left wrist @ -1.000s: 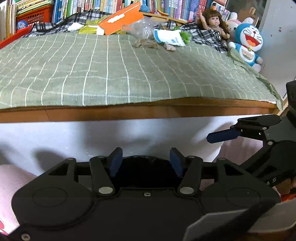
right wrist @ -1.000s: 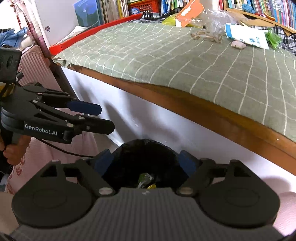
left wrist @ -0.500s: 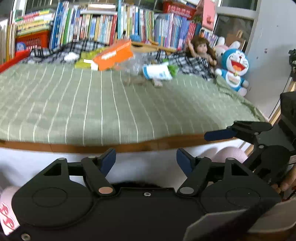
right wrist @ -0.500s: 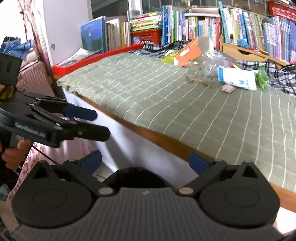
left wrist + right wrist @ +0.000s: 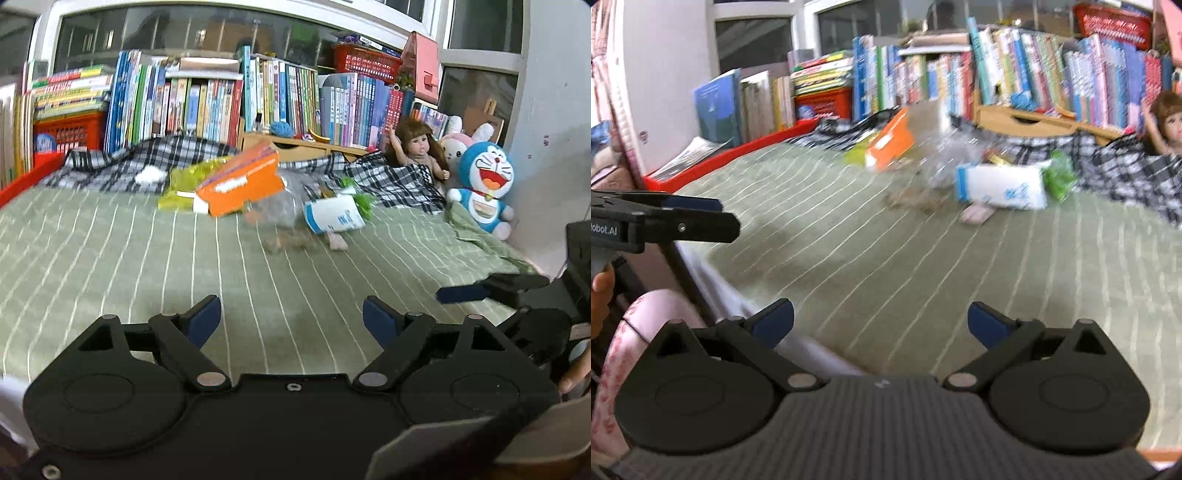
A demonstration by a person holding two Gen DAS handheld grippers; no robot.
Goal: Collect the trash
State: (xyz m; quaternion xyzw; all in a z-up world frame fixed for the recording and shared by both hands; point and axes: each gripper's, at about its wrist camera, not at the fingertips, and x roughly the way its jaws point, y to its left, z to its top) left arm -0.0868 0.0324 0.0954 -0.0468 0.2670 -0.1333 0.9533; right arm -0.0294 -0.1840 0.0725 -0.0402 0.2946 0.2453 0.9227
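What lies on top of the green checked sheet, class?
On the green sheet: an orange box, clear plastic bag, white-blue packet, brown scraps. The bag blurs whatever sits behind it.

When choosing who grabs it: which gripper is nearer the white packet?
Right, it seems. The right gripper, open, has the white packet ahead, slightly rightward; the left gripper, jaws opening and empty, stands farther left, seeing it smaller.

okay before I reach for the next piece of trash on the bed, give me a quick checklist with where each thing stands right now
1. Left gripper empty: ok; fingers opening, nothing between them.
2. Right gripper empty and open: ok.
3. Trash in view: ok; orange box, white packet, clear plastic bag lie on the green bedspread.
4. Path across the bedspread unobstructed: ok.
5. Grippers apart from each other: ok.
6. Small brown scraps graspable: cannot tell, blurred.
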